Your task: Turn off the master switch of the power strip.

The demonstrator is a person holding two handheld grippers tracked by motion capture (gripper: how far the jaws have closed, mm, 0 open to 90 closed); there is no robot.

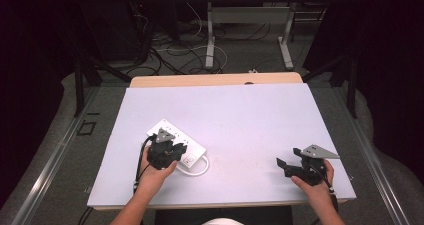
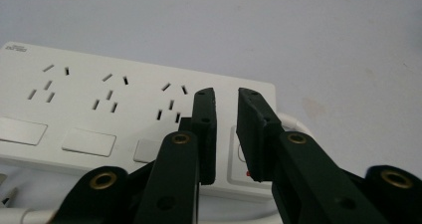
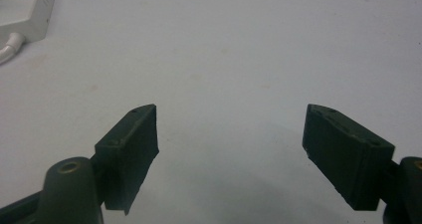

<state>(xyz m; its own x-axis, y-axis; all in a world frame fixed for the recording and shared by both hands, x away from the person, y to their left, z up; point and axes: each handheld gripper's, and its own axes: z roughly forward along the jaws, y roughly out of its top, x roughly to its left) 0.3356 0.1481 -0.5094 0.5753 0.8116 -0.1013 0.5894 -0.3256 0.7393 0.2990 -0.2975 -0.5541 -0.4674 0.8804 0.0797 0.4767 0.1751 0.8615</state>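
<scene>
the room was dark around a desk covered in pale lilac-white, with cables and the legs of another table on the floor behind it. a white power strip lay flat on the left part of the desk, its white cord looping out at the near end. the left gripper hovered right over that near end, its fingers drawn in to a narrow slit with nothing between them, the tips poised above the switch with a small red mark beside the last socket group. whether the tips touched the strip could not be told. the right gripper rested well apart at the right edge of the desk, its fingers wide and empty above bare surface.

the step in hand looked like lining up the narrowed fingers on the strip's end switch. the next move probably called for a short, straight press down onto the switch, keeping the fingers narrow so the tips landed on the rocker and not on the sockets, while the strip stayed put on the desk.
</scene>
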